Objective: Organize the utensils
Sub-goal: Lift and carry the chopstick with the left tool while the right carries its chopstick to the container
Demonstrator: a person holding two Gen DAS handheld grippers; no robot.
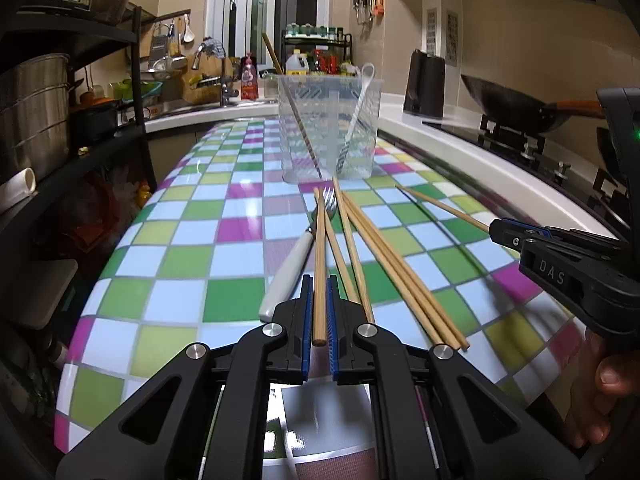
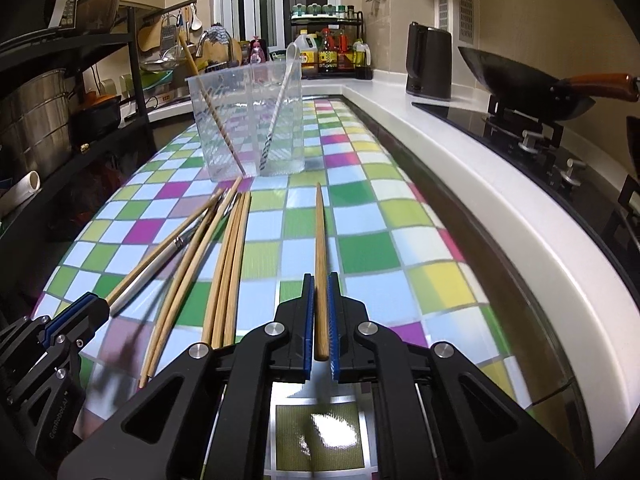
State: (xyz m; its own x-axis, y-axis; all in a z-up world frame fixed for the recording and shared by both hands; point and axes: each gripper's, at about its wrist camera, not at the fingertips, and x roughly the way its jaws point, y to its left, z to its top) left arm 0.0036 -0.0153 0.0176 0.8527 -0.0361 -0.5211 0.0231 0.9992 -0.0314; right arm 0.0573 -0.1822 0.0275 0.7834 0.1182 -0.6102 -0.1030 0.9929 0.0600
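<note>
a thin wooden chopstick (image 1: 319,264) is clenched by the left gripper (image 1: 319,286), a second wooden chopstick (image 2: 320,264) by the right gripper (image 2: 320,286). loose chopsticks (image 1: 384,264) and a white-handled fork (image 1: 296,256) are left on the checkered tabletop (image 1: 180,248), before the clear plastic container (image 1: 328,128).

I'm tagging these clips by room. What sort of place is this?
A home kitchen, most likely: a wok on a gas hob, a sink tap, and a rack of sauce bottles.

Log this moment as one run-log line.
left gripper: shut on chopstick | right gripper: shut on chopstick | container: ahead
</note>
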